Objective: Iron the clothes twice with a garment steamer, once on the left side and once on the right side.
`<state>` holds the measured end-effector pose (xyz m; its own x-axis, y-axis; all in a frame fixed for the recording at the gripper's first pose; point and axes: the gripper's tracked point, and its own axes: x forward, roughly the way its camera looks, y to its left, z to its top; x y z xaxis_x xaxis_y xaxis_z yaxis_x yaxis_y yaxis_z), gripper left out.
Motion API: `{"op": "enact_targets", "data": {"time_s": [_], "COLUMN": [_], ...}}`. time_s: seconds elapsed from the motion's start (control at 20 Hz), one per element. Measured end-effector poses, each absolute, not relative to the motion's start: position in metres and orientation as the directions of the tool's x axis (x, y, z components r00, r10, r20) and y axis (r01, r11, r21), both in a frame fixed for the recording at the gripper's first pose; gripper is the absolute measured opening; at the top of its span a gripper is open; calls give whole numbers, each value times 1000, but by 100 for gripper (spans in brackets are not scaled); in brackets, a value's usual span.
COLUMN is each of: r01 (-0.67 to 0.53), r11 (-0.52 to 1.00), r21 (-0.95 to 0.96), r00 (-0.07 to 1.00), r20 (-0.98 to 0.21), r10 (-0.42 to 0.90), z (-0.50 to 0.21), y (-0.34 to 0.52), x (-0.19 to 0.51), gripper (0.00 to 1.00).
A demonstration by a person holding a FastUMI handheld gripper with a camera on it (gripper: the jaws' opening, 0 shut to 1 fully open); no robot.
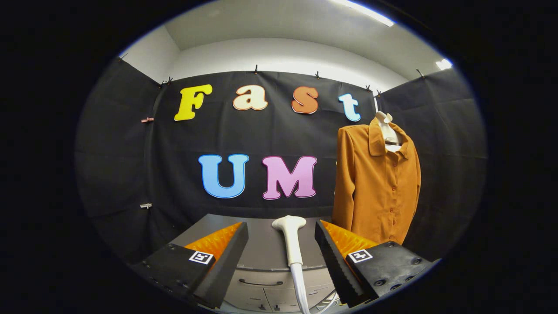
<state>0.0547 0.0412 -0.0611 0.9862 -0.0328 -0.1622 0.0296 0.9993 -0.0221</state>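
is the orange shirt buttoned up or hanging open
Buttoned. The orange shirt hangs with its front closed along the button row; only the collar spreads open. The gripper is open, the steamer head between its fingers, untouched.

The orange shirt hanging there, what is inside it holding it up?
A white hanger shows at the open collar of the orange shirt. Its shoulders are covered by the cloth. The steamer head stands between the open fingers of the gripper, untouched.

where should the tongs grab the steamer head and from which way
Probably the slim neck of the steamer head, below its wider top, coming straight on. It stands upright between the open tongs, so its fingers already flank the neck. The shirt hangs beyond.
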Motion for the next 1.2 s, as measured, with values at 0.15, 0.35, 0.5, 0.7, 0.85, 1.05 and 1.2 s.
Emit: {"op": "enact_targets", "data": {"time_s": [0.15, 0.35, 0.5, 0.7, 0.85, 1.05, 1.2], "r01": [7, -26, -42, -53, -41, -21, -11], "r11": [1000, 1000, 999, 999, 999, 1000, 1000], "r21": [-12, -11, -1, 1, 5, 2, -13], "r00": [980, 957, 922, 874, 840, 769, 726], "r20": [-200, -289, -385, -484, -541, -639, -688], "r10": [-9, 21, 39, 46, 37, 17, 0], "z": [-78, -118, -154, -189, -210, -242, -262], "y": [33, 21, 15, 8, 3, -3, -4], "x": [94, 147, 180, 207, 222, 228, 228], "gripper": [96, 96, 96, 97, 97, 97, 90]}}
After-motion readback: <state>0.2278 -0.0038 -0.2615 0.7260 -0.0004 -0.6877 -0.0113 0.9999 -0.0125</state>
